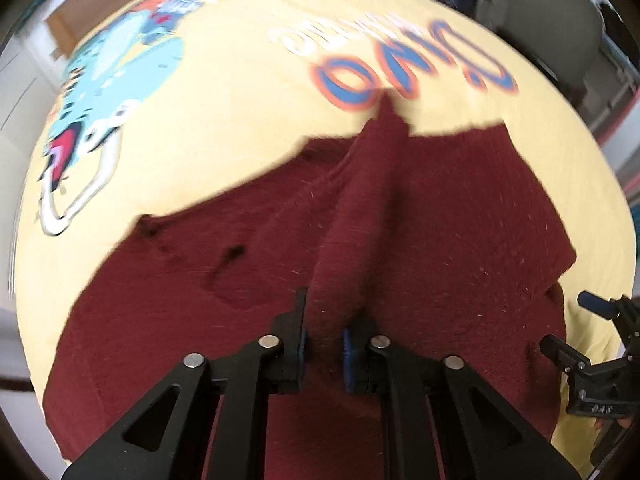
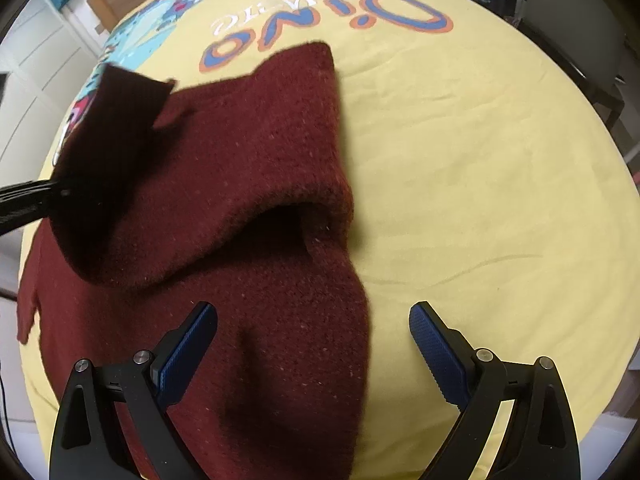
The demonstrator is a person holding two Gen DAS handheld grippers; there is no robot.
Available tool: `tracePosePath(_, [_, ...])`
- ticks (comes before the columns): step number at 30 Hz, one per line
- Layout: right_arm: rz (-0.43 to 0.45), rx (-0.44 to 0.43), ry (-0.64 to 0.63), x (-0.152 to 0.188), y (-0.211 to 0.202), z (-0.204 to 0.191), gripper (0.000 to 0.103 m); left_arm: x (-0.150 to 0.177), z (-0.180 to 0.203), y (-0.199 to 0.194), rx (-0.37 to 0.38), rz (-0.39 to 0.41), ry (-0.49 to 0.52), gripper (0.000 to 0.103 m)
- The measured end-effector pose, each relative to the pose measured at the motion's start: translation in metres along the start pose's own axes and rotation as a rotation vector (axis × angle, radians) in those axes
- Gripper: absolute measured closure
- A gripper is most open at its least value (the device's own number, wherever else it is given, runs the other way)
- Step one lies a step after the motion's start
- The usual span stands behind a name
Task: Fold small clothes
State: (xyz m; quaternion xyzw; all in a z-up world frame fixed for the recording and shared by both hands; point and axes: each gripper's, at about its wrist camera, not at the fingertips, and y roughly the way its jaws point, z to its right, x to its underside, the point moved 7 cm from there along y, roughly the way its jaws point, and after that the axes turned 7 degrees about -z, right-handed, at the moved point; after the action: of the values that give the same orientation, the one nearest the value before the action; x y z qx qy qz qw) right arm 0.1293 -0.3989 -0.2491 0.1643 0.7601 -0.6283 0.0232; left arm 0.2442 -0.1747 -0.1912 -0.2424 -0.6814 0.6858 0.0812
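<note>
Between the blue pads of the left hand-held gripper [image 1: 324, 344] a raised fold of the dark red knitted garment [image 1: 360, 240] is sitting, and the jaws are closed tight on it. In the left wrist view this fold is running away from the fingers as a narrow ridge, ending in a point near the printed letters. In the right wrist view the same gripper [image 2: 48, 196] is coming in from the left edge and is lifting a dark flap of the garment [image 2: 240, 160] above the rest of it.

The right hand-held gripper [image 2: 313, 332] is standing wide open and is holding nothing. Its left finger is over the near part of the garment and its right finger is over bare yellow cloth. In the left wrist view it is showing only partly at the right edge [image 1: 568, 328].

The garment is looking like thick wool, deep maroon, with small pale fluff specks. One part is rolled over and is making a dark hollow opening near the middle. It is lying on a yellow sheet [image 2: 480, 160] that is covering the counter.

The sheet is carrying a cartoon print in light blue, red and white [image 1: 120, 80], probably a dinosaur. Big blue letters with orange outline [image 2: 328, 24] are reading "Dino", seen upside down. A smaller white word beside them is too blurred to read.
</note>
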Motion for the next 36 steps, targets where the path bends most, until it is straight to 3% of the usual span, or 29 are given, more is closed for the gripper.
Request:
tracePosePath(4, [0.012, 0.002, -0.008, -0.004, -0.004, -0.007, 0.006, 0.019, -0.035, -0.012, 0.043, 0.042, -0.105, 0.093])
tracePosePath(9, [0.01, 0.001, -0.035, -0.004, -0.003, -0.019, 0.006, 0.044, -0.069, 0.001, 0.058, 0.018, -0.219, 0.092])
tracePosePath(17, [-0.014, 0.002, -0.067, 0.0, 0.005, -0.031, 0.006, 0.089, -0.072, 0.017, 0.14, -0.049, -0.378, 0.087])
tracePosePath(22, [-0.022, 0.01, -0.084, 0.0, 0.007, -0.034, 0.006, 0.099, -0.085, 0.024, 0.09, -0.077, -0.421, 0.061])
tracePosePath(27, [-0.027, 0.015, -0.085, 0.001, 0.009, -0.033, 0.006, 0.109, -0.112, 0.02, 0.052, -0.091, -0.465, 0.022])
tracePosePath(30, [-0.028, 0.012, -0.081, 0.001, 0.01, -0.032, 0.006, 0.113, -0.132, 0.01, 0.06, -0.083, -0.486, 0.005])
tracePosePath(36, [-0.03, 0.009, -0.086, 0.003, 0.01, -0.035, 0.006, 0.09, -0.171, -0.01, 0.021, -0.023, -0.491, 0.002])
